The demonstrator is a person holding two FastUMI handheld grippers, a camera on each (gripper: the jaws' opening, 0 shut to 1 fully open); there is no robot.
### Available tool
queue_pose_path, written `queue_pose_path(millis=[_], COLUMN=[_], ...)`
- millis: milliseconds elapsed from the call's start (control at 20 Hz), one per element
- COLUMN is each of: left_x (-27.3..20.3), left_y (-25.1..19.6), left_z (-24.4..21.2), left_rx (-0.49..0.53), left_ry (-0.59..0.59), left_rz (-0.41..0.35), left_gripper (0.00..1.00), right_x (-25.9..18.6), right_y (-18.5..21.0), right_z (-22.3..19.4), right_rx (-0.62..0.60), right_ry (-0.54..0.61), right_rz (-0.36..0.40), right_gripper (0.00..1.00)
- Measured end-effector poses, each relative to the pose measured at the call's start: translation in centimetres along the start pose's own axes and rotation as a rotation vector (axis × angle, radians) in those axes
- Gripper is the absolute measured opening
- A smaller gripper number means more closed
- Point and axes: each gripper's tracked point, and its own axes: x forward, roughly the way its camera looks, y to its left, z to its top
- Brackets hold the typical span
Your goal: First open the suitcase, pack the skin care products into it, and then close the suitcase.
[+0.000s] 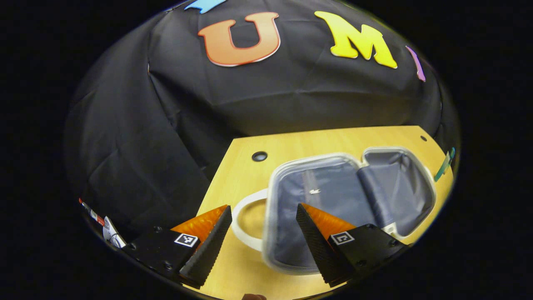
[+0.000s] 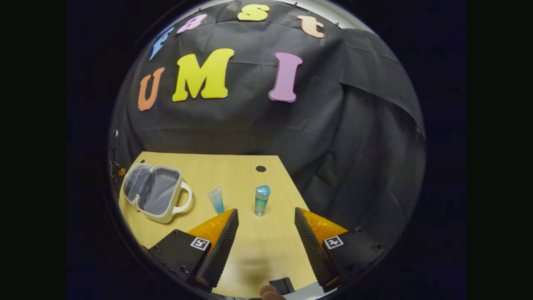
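The small white suitcase lies open on the wooden table, showing its grey lining and a white loop handle. My left gripper is open just above it, with the handle between the fingers and nothing held. In the right gripper view the suitcase sits at the table's left. A pale blue tube and a teal bottle with a blue cap stand upright to its right. My right gripper is open, a little short of the bottle.
The table has a round cable hole near its far edge, also visible as the hole in the left gripper view. Black cloth walls close in behind and beside it. A small dark object lies near the front edge.
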Motion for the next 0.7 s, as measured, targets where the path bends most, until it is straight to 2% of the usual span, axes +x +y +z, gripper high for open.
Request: queue_pose_path(millis=[300, 500, 700], left_x=[-5.3, -7.6, -9.1], left_y=[-15.4, -26.6, -37.4], left_z=[4.6, 6.2, 5.0], left_rx=[-0.084, -0.043, 0.020], left_ry=[-0.097, -0.171, -0.157], left_rz=[-0.113, -0.207, -0.333], left_gripper=[0.99, 0.99, 0.99], right_x=[3.1, 4.8, 6.1], right_y=[-3.8, -6.4, -8.7], right_z=[-0.2, -0.8, -1.7], right_rx=[-0.007, -0.029, -0.050], right_ry=[0.017, 0.029, 0.046], right_rz=[0.070, 0.107, 0.133], right_gripper=[0.80, 0.80, 0.80])
